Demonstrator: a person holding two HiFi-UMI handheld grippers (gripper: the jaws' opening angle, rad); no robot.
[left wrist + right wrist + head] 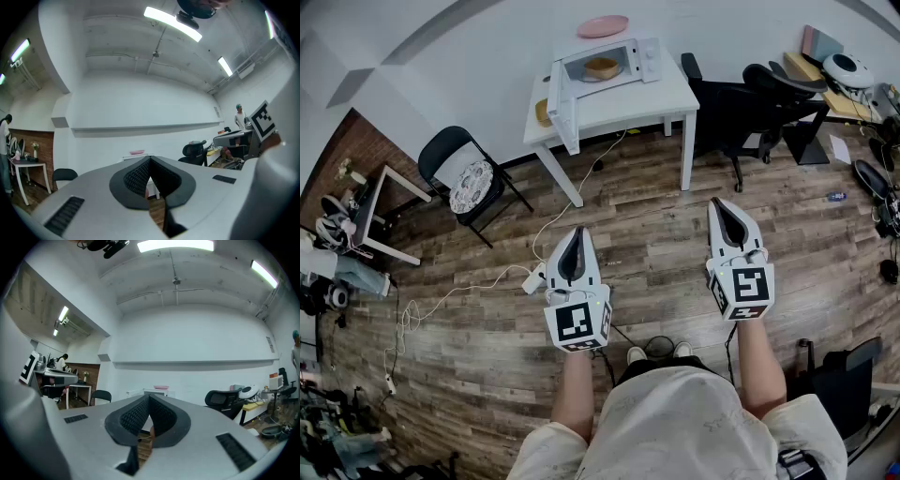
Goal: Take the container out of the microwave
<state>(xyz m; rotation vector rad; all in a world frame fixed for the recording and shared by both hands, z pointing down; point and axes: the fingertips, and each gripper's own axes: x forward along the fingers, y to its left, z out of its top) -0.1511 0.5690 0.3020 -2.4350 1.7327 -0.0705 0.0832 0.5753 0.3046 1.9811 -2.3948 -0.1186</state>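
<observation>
So nothing is done yet: we hold the left tongs [576, 232] and right tongs [720, 203] pinched closed and empty, well apart from the far bench [637, 103], where the container [602, 67] sits inside the microwave [649, 58], its door [563, 105] open, so approach, grasp and removal all remain.

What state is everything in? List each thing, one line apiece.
Microwave: on the table, door swung open.
Container: inside the microwave.
Pink plate: lying on top of the microwave.
Left gripper: shut, empty.
Right gripper: shut, empty.
</observation>
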